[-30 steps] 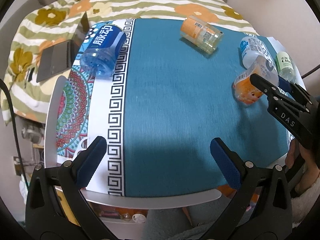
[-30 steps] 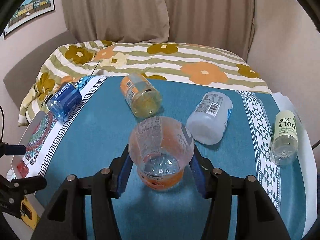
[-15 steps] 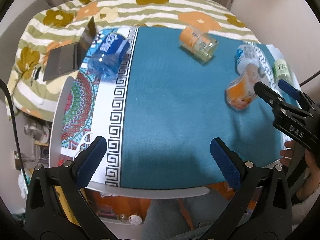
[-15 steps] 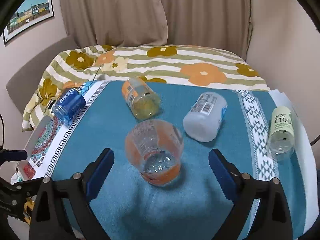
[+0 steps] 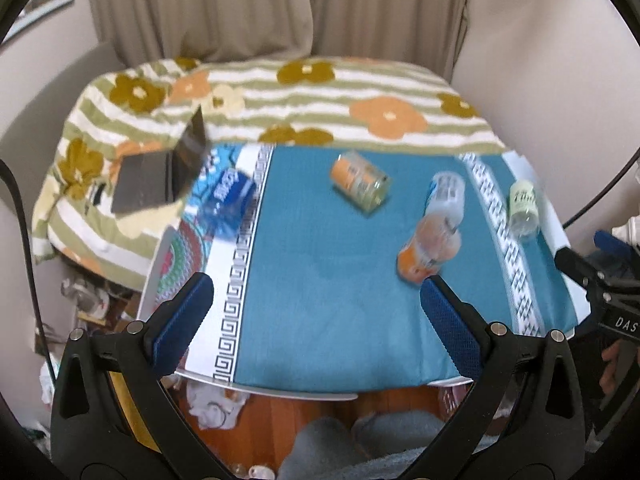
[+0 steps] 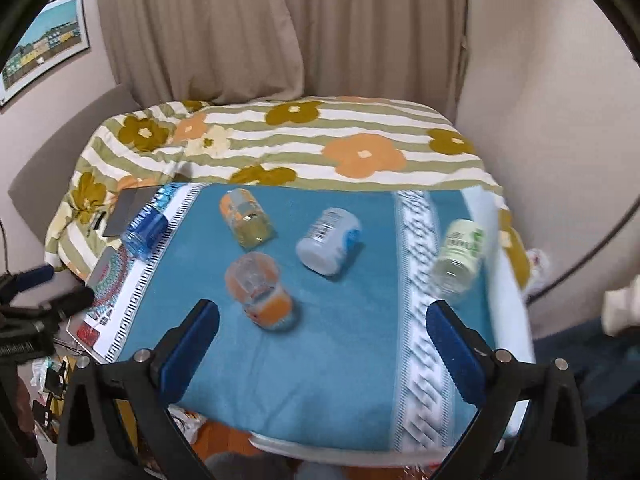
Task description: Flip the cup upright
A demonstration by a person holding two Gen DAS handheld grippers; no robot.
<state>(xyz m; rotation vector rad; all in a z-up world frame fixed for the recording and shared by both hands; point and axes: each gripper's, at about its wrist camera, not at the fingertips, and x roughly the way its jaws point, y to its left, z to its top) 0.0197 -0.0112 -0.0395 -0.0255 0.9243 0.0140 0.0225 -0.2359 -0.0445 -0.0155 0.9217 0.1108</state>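
we count five cut bottle cups on the teal cloth, taken left to right. one blue cup lies on its side at the far left, on the patterned border. one orange-and-yellow cup lies on its side, far and left of middle. one clear cup with an orange band, the task's cup, stands upright near the middle, mouth up, nearer to us than the rest and touching none. one white cup lies on its side just right of it, apart. one pale green cup lies on its side at the right, past the white patterned stripe.

one laptop sits half open on the flowered bedspread, far left.

two grippers. left gripper: fingers spread wide, holding nothing, above the near edge of the cloth. right gripper: fingers spread wide, holding nothing, the upright cup just beyond them.
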